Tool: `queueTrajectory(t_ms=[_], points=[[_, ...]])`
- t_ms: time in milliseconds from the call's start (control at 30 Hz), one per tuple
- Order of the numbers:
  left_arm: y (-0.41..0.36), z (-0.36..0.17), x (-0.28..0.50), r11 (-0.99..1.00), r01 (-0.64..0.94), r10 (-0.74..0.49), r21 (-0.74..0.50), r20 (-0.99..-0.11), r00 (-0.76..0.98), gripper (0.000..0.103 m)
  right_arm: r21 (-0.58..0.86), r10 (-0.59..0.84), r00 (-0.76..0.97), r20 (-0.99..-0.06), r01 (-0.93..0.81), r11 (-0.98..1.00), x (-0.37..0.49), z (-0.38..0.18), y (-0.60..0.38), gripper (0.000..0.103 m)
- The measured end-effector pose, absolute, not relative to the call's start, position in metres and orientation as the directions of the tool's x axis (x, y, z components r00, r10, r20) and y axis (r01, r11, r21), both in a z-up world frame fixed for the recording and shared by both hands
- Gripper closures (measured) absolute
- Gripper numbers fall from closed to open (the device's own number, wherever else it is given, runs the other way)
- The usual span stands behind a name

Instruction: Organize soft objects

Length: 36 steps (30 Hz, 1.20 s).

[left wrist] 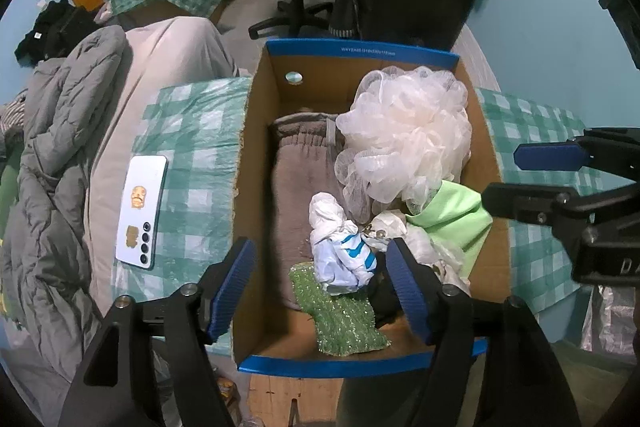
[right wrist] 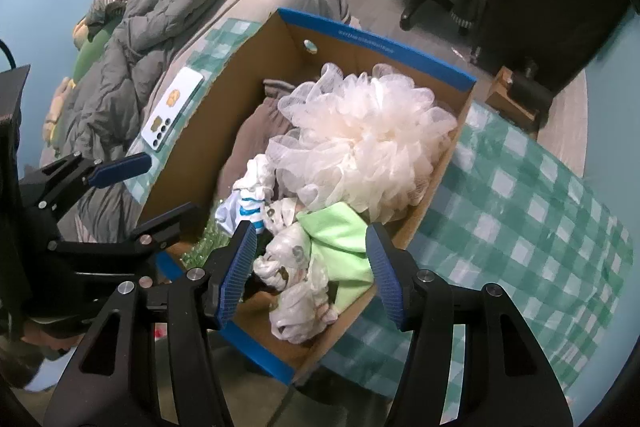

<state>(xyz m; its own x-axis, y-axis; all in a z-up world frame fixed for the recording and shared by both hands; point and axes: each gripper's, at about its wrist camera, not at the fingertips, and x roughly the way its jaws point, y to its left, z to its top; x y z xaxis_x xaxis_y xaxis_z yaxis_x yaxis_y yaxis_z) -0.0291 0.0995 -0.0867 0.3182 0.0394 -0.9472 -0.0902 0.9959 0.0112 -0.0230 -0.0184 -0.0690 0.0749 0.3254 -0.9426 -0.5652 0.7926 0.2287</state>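
Soft objects are all piled in the blue-rimmed brown cardboard box [left wrist: 256,187] on the green checked cloth [left wrist: 192,131]. Left claw [left wrist: 320,287] hangs over the near end, spread wide and holding nothing, just above the sparkly green scrubbing pad [left wrist: 340,323] and crumpled white-and-blue plastic bag [left wrist: 344,255]. Right claw [right wrist: 312,271] is spread too, empty, angled down over the light green cloth [right wrist: 340,239]. Behind sits the big peach mesh bath pouf [left wrist: 404,135] on a grey fleece garment [left wrist: 296,187].
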Motion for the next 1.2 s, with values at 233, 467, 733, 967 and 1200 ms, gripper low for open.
queueTrajectory(t_ms=[233, 467, 733, 967, 1200], points=[[0.096, -0.067, -0.034, 0.995, -0.102, 0.048, 0.013, -0.935, 0.351, 0.023, 0.211, 0.338, 0.145, -0.93, -0.542, 0.814, -0.019, -0.043, -0.032, 0.038], [0.091, -0.043, -0.032, 0.992, -0.127, 0.039, -0.011, -0.922, 0.386, 0.015, 0.197, 0.354, 0.213, -0.91, -0.529, 0.826, -0.017, -0.014, -0.046, 0.037], [0.075, -0.017, -0.031, 0.994, -0.1, 0.08, 0.041, -0.9, 0.429, 0.014, 0.171, 0.352, 0.274, -0.895, -0.517, 0.839, -0.016, 0.009, -0.062, 0.037], [0.067, -0.003, -0.03, 0.992, -0.095, 0.12, 0.087, -0.886, 0.447, 0.01, 0.149, 0.337, 0.324, -0.884, -0.489, 0.86, -0.016, 0.022, -0.081, 0.037], [0.06, 0.003, -0.029, 0.992, -0.101, 0.114, 0.077, -0.885, 0.451, 0.01, 0.138, 0.315, 0.349, -0.883, -0.449, 0.883, -0.016, 0.025, -0.102, 0.037]])
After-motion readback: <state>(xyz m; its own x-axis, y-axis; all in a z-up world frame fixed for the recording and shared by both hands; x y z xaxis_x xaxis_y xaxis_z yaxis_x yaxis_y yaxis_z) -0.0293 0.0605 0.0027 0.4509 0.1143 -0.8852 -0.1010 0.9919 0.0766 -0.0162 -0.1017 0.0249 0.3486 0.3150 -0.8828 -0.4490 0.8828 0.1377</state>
